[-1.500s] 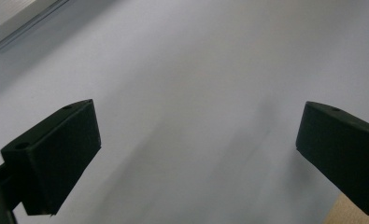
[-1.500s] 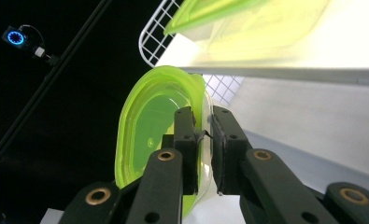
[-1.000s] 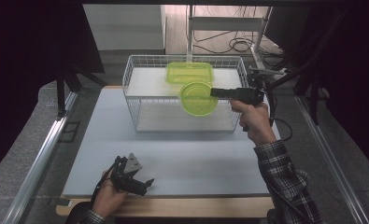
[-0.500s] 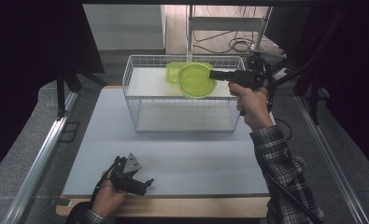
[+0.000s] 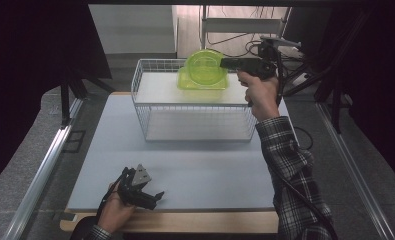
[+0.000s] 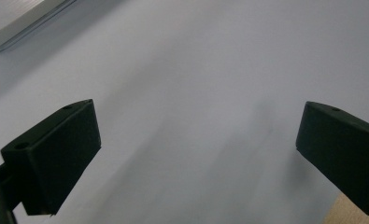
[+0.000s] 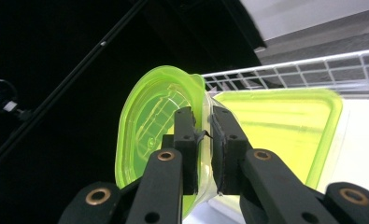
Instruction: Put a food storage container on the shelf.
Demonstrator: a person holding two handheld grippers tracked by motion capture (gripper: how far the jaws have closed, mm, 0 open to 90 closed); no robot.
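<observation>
Above the wire basket [image 5: 150, 100] the right tool [image 5: 225, 63] – clamped on the green container's [image 5: 204, 68] rim – holds it tilted

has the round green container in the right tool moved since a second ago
Yes. The round green container has gone up and back: it was in front of the wire basket, and now sits above its far rim.

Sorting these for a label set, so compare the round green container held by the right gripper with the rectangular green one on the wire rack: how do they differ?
The round green container is tipped on edge in the air, pinched by its rim in the right gripper; the rectangular green container lies flat on the wire rack, untouched. The first has a rounded outline, the second straight sides with rounded corners. Both are translucent lime-green plastic.
</observation>
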